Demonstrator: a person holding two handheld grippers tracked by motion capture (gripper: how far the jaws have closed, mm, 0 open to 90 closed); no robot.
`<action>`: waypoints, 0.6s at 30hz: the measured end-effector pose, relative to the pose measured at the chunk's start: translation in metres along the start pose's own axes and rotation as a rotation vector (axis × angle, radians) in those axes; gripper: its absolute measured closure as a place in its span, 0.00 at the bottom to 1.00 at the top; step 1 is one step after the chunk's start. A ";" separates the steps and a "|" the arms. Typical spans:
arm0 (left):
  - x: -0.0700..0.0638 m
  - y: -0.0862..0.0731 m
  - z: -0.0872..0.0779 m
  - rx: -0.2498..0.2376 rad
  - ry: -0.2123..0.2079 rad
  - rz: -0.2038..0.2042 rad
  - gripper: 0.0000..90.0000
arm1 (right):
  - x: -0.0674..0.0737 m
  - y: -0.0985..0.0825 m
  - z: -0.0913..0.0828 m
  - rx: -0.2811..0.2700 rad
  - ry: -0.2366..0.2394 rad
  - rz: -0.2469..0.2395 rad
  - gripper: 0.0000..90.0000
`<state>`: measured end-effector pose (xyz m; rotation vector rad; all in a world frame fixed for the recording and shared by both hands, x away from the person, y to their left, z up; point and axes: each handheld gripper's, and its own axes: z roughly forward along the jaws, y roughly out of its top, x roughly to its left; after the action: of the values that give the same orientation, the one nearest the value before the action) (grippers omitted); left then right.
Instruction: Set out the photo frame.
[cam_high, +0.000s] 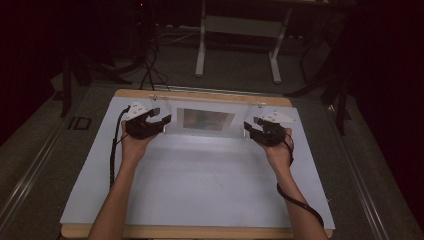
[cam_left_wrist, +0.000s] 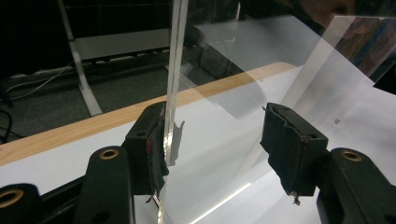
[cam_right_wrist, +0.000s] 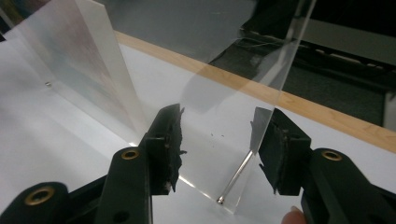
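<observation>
- Clear acrylic frame (cam_high: 206, 120) stands at the far middle of the desk (cam_high: 200, 190), on a pale sheet covering the wooden top; it holds a picture insert (cam_high: 205, 119) at its centre.
- Left gripper (cam_high: 159, 122) sits at the frame's left end. In the left gripper view, the frame's edge (cam_left_wrist: 172, 93) runs upright just beside the left finger (cam_left_wrist: 150, 149), apparently touching it; the other finger (cam_left_wrist: 292, 149) stands well apart, so the fingers are wide.
- Right gripper (cam_high: 251, 128) sits at the frame's right end. In the right gripper view, the clear panel (cam_right_wrist: 224, 93) passes between the fingers (cam_right_wrist: 166, 144), which are wide; whether either touches it cannot be told. A small metal pin (cam_right_wrist: 233, 179) shows low in the panel.
- Frame's long axis runs left to right, parallel to the desk's far edge; its face is turned toward the person.
</observation>
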<state>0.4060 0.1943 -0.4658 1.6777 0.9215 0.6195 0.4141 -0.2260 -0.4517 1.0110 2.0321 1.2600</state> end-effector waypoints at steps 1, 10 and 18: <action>-0.001 0.000 0.001 0.002 0.008 0.005 0.47 | 0.000 0.000 0.001 -0.001 -0.003 0.001 0.57; -0.002 0.001 0.006 -0.005 0.048 0.019 0.47 | 0.002 0.002 0.006 0.003 -0.041 -0.029 0.57; -0.001 0.004 0.011 0.001 0.069 -0.002 0.46 | -0.002 0.004 0.011 0.000 -0.040 -0.014 0.57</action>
<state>0.4149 0.1868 -0.4651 1.6652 0.9730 0.6794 0.4253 -0.2206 -0.4524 1.0126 2.0058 1.2233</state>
